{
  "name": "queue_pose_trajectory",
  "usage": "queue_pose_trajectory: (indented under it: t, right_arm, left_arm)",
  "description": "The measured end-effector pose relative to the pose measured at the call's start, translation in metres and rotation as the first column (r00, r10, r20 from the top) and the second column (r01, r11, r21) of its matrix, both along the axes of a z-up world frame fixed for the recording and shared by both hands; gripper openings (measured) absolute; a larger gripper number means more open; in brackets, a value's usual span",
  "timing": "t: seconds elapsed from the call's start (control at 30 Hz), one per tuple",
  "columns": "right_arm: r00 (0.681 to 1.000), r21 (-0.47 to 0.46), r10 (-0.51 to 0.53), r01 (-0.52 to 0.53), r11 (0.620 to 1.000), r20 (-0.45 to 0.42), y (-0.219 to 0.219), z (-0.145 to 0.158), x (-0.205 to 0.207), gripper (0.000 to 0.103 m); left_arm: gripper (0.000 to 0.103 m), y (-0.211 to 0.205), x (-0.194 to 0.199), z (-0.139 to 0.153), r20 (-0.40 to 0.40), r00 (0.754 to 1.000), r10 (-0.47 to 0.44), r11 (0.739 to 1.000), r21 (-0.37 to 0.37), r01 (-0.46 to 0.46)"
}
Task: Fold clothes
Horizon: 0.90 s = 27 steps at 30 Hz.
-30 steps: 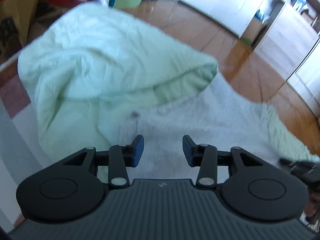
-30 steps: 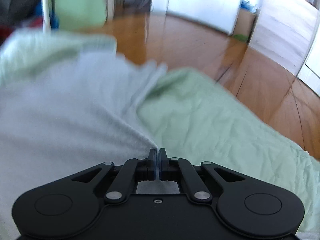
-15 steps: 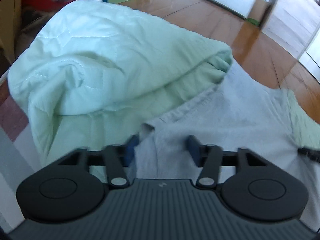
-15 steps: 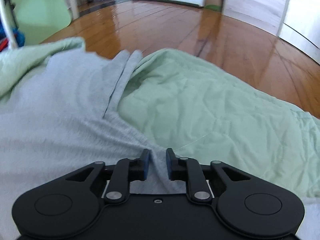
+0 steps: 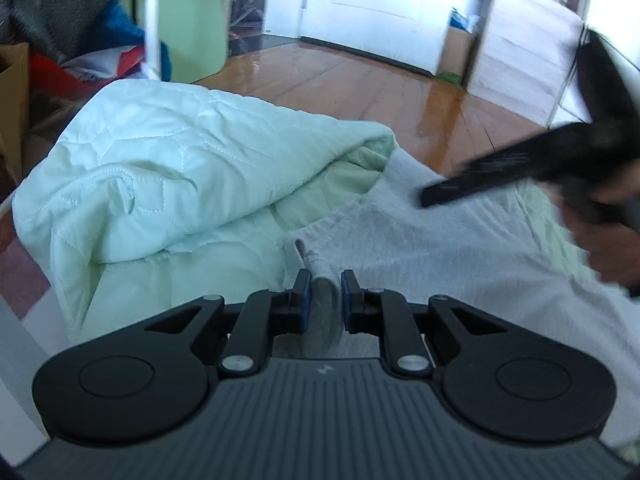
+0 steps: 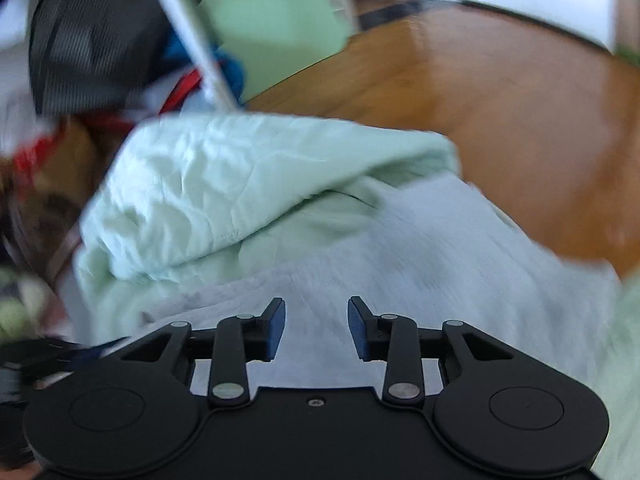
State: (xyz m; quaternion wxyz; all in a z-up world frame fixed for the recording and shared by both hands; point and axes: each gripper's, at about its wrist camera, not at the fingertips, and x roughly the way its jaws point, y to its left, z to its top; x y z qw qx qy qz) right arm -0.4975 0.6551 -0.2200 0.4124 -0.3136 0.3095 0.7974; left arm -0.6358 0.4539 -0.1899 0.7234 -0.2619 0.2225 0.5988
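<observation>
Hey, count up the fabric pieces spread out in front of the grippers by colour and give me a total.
Grey garment: 1
Pale green quilt: 1
Total: 2
The heap of clothes behind them is too jumbled to count.

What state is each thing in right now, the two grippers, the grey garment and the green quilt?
left gripper: jaws have just been closing, pinching a fold at the grey garment's edge.
right gripper: jaws have just been opening, empty, above the garment.
grey garment: spread flat over the quilt, one corner bunched up.
green quilt: folded back on itself in a thick roll.
</observation>
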Motion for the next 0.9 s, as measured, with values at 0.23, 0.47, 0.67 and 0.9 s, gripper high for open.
queue_pose_trajectory:
  t: [0.23,0.47,0.67,0.9]
  right_arm:
    - [0.977,0.103,0.114,-0.134,0.986,0.177,0.010,-0.045,-0.046,0.035]
    - [0.958,0.307,0.108,-0.190,0.932,0.266,-0.026,-0.035,-0.048,0.004]
    - [0.983,0.386,-0.007,-0.065,0.920,0.182,-0.018,-0.004,-0.040,0.004]
    - [0.972,0.274,-0.179,0.133,0.952,0.152,-0.032,0.001,-0.013,0.014]
  left_arm:
    - [0.015,0.003,-0.032,-0.009,0.037,0.998,0.049,0.996,-0.072,-0.046]
    - [0.015,0.000,-0.043,-0.014,0.133,0.986,0.096,0.990,-0.117,-0.080]
    - [0.015,0.005,-0.036,-0.005,0.046,0.994,0.100,0.993,-0.066,-0.097]
    - [0.014,0.026,-0.032,-0.017,-0.201,0.928,0.314,0.940,-0.072,-0.333]
